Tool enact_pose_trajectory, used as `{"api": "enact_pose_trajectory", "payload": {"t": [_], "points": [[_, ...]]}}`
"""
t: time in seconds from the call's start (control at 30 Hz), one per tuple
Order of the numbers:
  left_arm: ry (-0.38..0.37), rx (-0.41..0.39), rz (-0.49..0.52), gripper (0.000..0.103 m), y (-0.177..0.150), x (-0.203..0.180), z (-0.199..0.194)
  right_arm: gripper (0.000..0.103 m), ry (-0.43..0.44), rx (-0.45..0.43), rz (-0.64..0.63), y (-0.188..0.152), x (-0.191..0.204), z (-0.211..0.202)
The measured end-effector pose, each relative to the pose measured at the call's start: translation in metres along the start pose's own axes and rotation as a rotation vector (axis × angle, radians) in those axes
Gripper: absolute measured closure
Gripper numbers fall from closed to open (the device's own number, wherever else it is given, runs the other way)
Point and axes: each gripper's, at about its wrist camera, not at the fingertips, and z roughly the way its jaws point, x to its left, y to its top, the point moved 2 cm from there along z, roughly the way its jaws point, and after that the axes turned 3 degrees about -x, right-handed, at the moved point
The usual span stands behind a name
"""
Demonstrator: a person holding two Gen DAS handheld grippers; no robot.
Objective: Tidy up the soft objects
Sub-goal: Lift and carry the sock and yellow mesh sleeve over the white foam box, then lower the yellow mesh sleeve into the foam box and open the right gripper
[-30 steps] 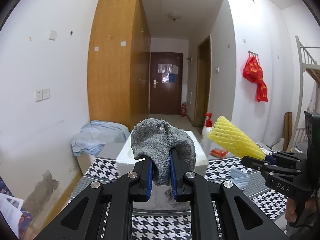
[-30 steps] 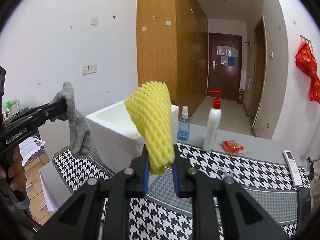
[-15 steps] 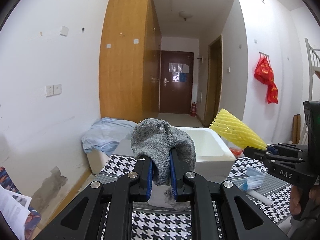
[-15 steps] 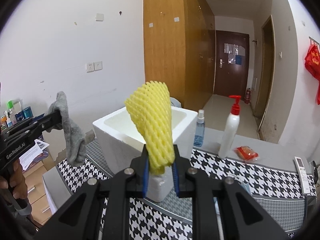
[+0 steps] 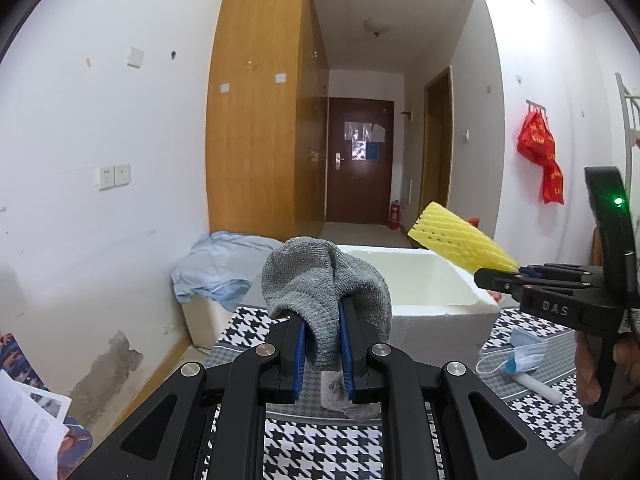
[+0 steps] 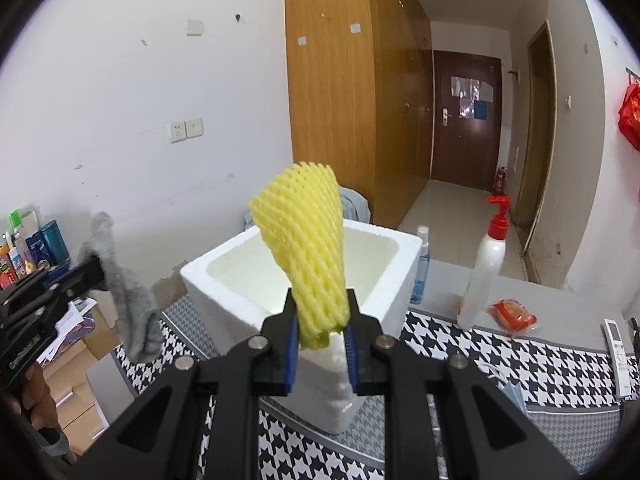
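My left gripper is shut on a grey sock, which drapes over its fingers. It also shows in the right wrist view, with the sock hanging at the left. My right gripper is shut on a yellow foam net sleeve that stands upright. In the left wrist view the sleeve juts over the right rim of an open white foam box. The box stands on the houndstooth table just ahead of both grippers. Its inside looks empty.
On the houndstooth tablecloth stand a white pump bottle and a small spray bottle. A red snack packet, a remote and a blue face mask lie there. A blue cloth lies beyond the table's left.
Both grippers have moved closer to the foam box and swung left, each keeping its hold. The box now looms larger, and the yellow sleeve reaches over its rim.
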Motion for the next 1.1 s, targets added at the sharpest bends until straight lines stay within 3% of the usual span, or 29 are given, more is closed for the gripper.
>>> {"api": "enact_pose_trajectory", "payload": {"t": [0.63, 0.7, 0.77, 0.87, 1.1], "points": [[0.018, 0.014, -0.051, 0.087, -0.003, 0.016, 0.016, 0.079, -0.008, 0.041, -0.037, 0.013, 0.008, 0.045], [0.021, 0.013, -0.054, 0.087, -0.003, 0.018, 0.015, 0.072, -0.013, 0.046, -0.036, 0.013, 0.006, 0.047], [0.029, 0.010, -0.054, 0.087, -0.001, 0.020, 0.016, 0.052, -0.016, 0.054, -0.033, 0.012, 0.004, 0.049], [0.027, 0.006, -0.060, 0.087, 0.000, 0.020, 0.017, 0.034, -0.020, 0.046, -0.040, 0.010, 0.006, 0.046], [0.010, 0.000, -0.051, 0.087, 0.005, 0.015, 0.016, 0.023, -0.022, 0.036, -0.063, 0.007, 0.010, 0.039]]}}
